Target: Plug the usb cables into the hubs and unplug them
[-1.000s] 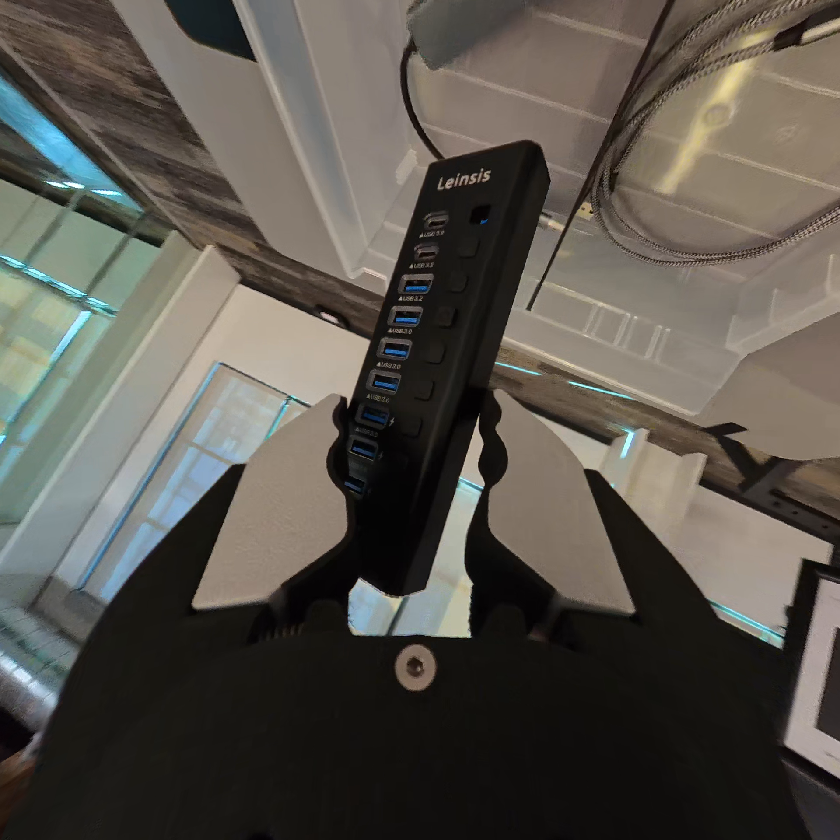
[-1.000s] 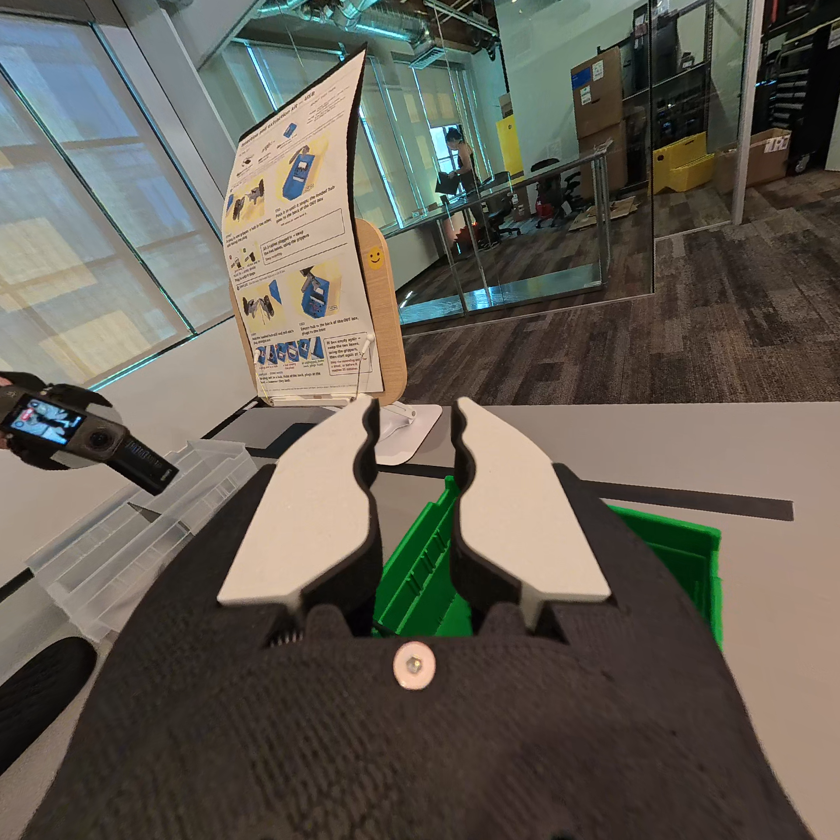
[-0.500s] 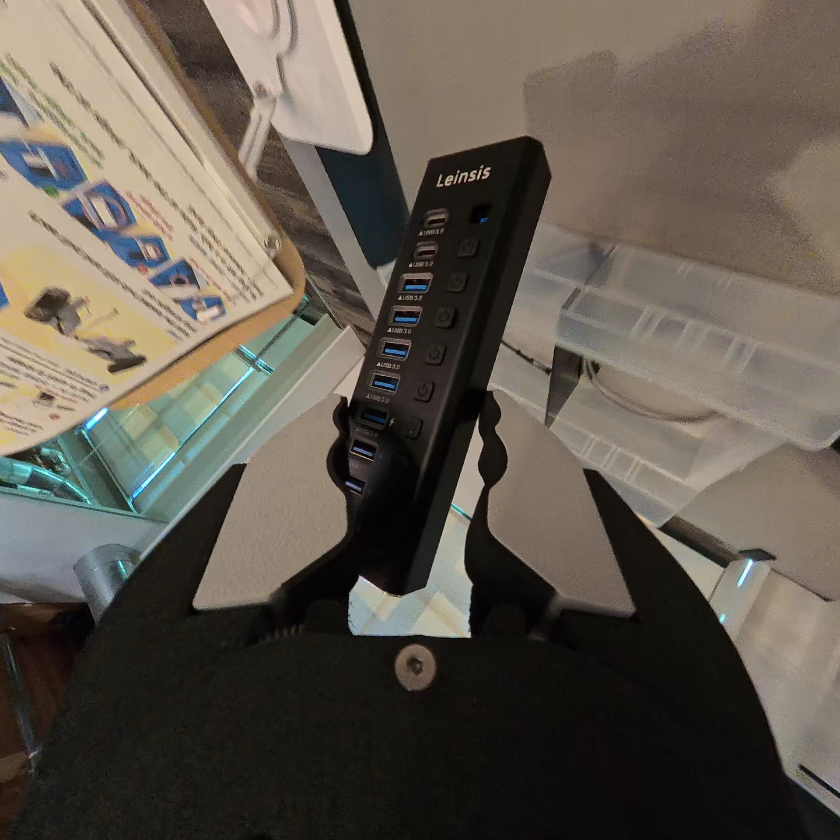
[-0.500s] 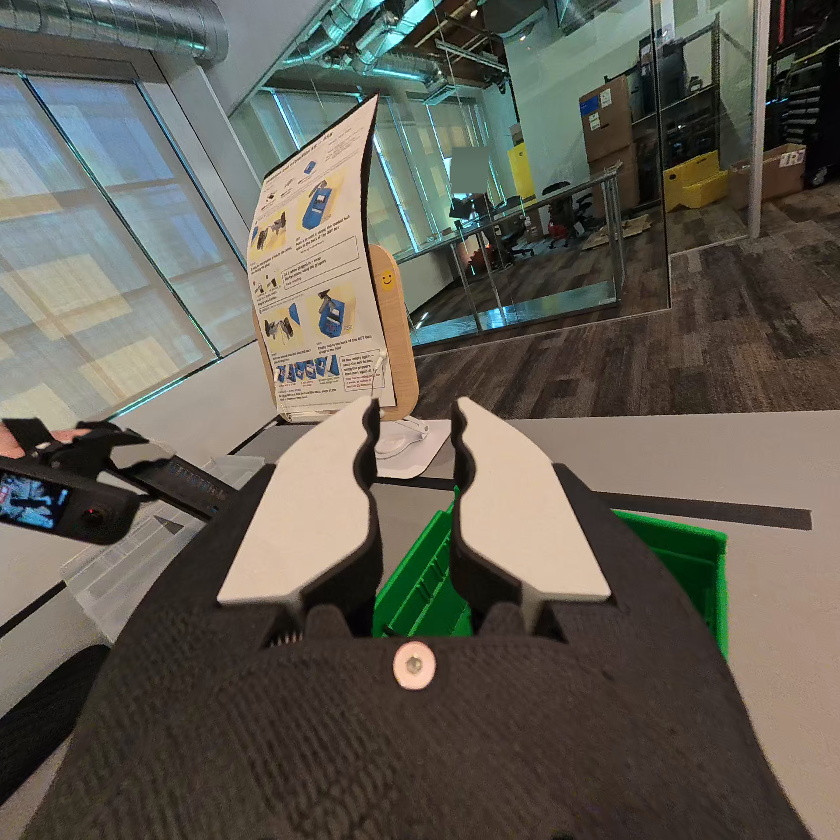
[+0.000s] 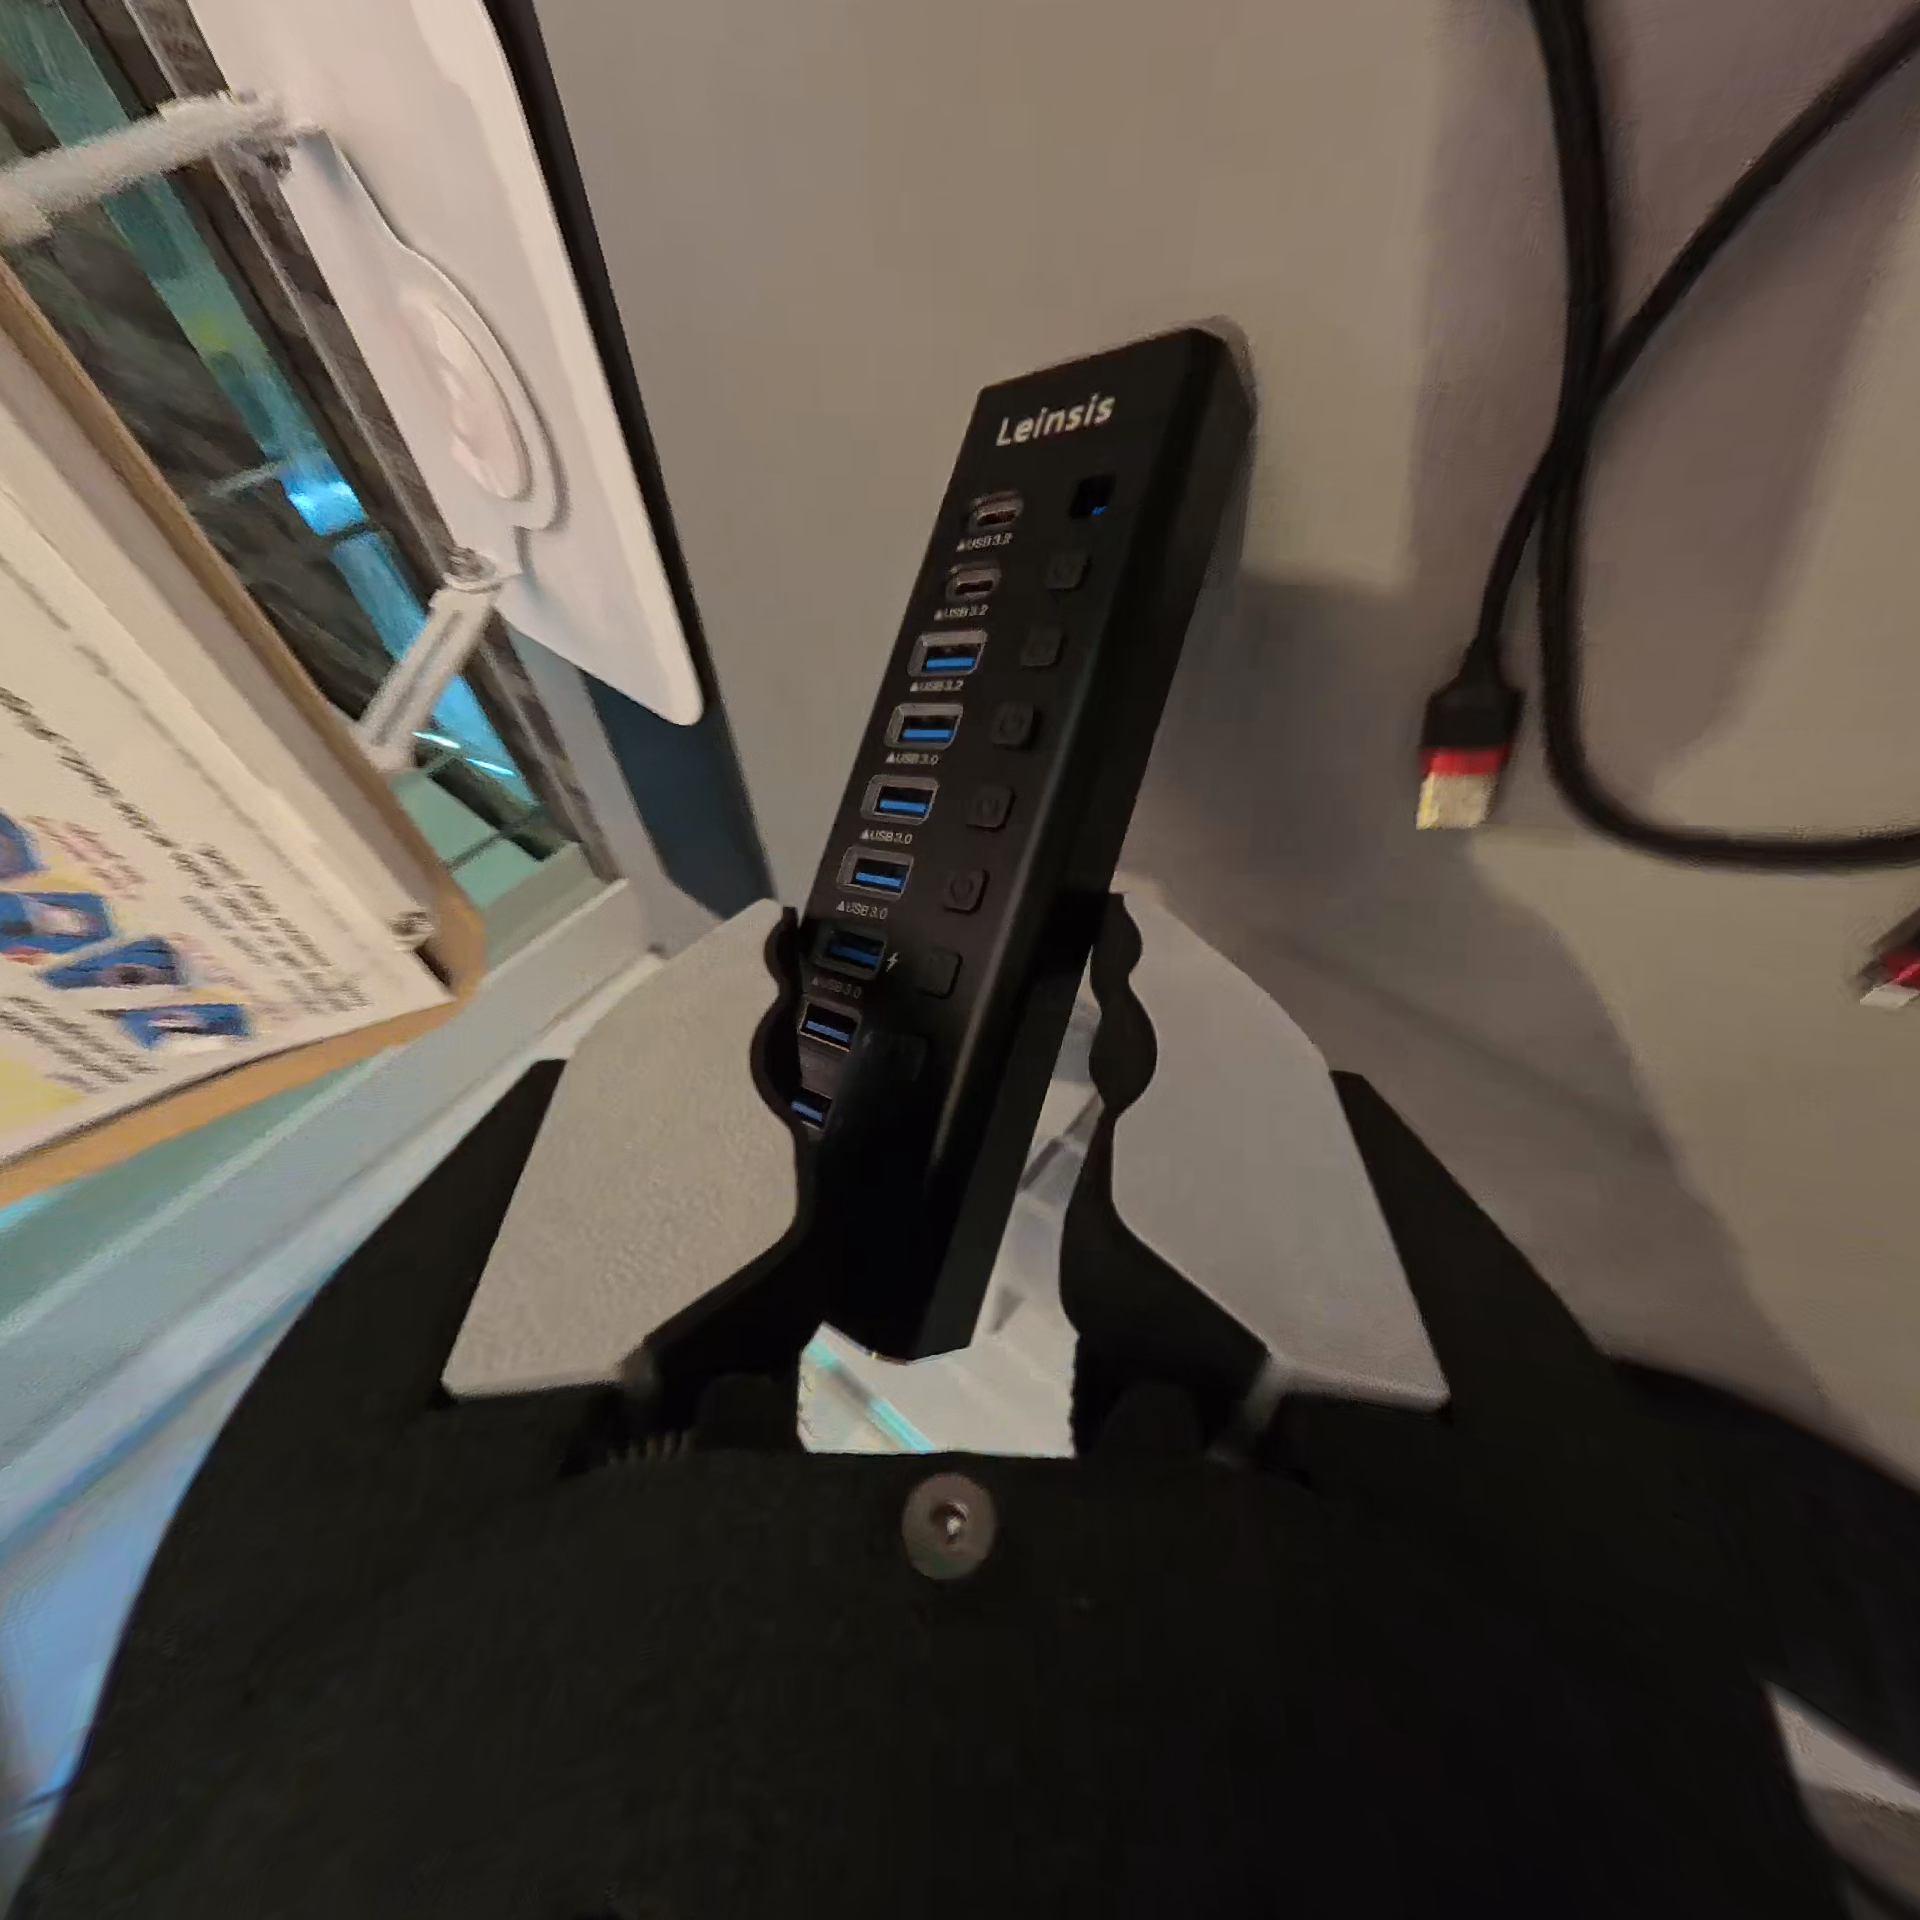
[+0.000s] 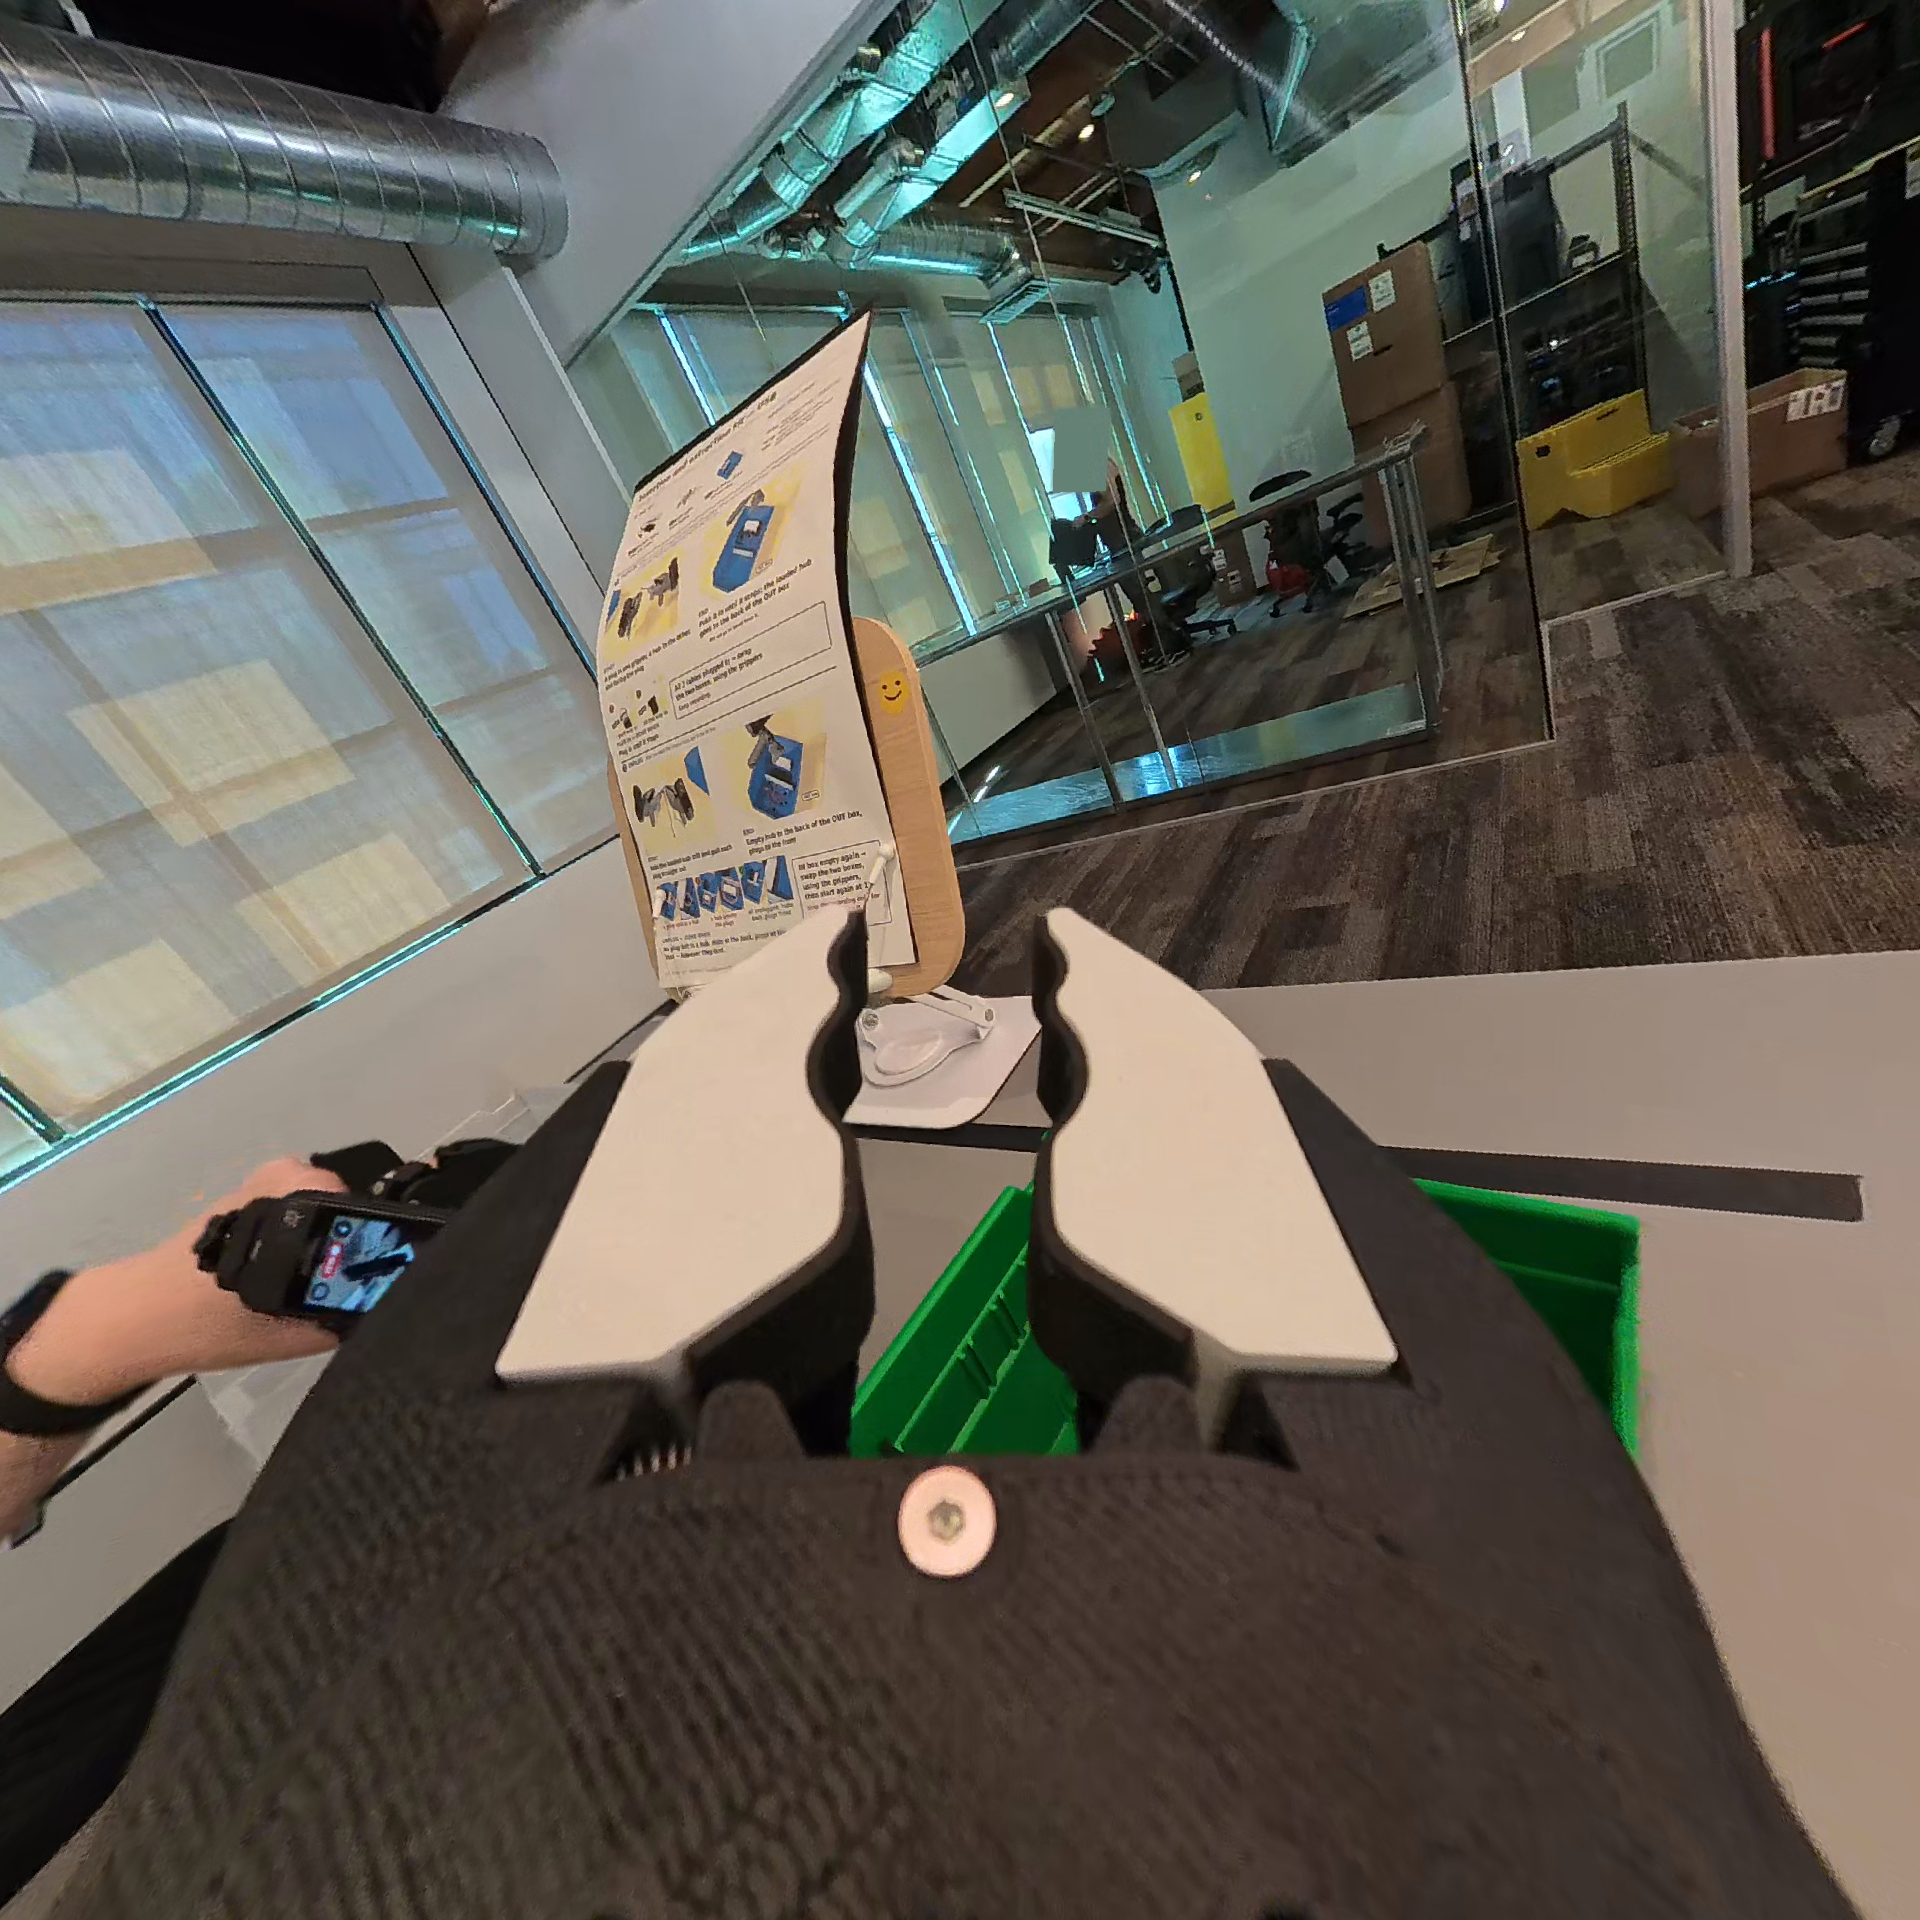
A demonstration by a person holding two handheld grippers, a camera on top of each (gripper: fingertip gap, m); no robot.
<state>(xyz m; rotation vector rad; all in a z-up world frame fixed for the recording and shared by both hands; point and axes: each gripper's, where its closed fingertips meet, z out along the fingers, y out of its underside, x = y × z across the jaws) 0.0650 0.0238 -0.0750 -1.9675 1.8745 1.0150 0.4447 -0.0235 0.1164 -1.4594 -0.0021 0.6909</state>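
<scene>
Swinging off the clear bins, my left gripper [image 5: 940, 997] now faces grey table [image 5: 1351, 260], clamped on the black hub [image 5: 1039, 790], ports up. A red-tipped cable plug [image 5: 1463, 764] lies at three o'clock. My right gripper [image 6: 943, 997], parted and empty, should grab it and meet a port squarely.

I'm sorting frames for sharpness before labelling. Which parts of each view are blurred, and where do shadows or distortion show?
Left wrist view: the USB hub in the left gripper is sharp, while the instruction sheet and red-and-black USB plug are motion-smeared; the hub throws a soft shadow on the grey table. Right wrist view: mostly sharp, wide-angle bending of window frames; the green bin edge is slightly smeared.
</scene>
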